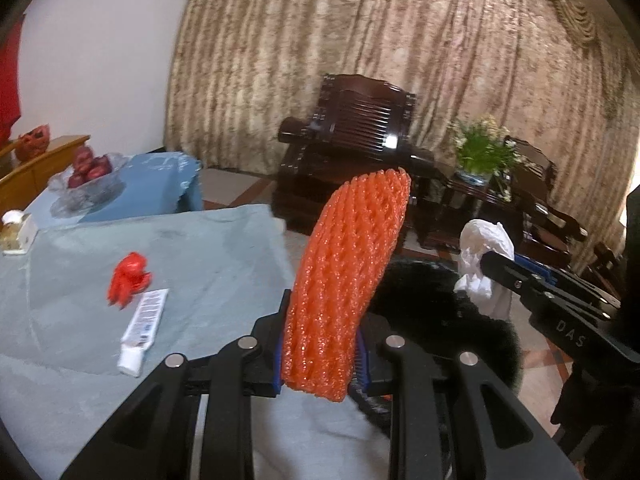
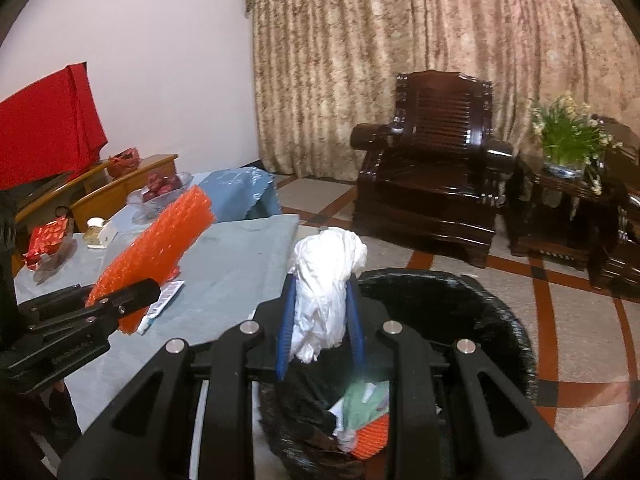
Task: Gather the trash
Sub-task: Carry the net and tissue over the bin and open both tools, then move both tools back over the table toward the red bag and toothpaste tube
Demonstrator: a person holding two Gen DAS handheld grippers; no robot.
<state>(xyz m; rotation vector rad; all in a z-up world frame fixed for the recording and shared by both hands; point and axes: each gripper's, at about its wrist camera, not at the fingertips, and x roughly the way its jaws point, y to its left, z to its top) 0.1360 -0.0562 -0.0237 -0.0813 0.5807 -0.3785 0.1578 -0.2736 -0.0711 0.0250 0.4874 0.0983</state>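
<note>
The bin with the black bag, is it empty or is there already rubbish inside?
Not empty. The bin already holds crumpled paper and an orange piece, seen in the right wrist view.

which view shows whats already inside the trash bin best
The right wrist view: it looks down into the trash bin, showing paper and orange netting inside. The left wrist view shows only its dark rim behind the orange foam net.

My right tongs (image 2: 320, 316) clamp a crumpled white tissue wad (image 2: 326, 280) above the black-lined round trash bin (image 2: 492, 320), beside the grey-blue clothed table (image 2: 232, 272).
</note>
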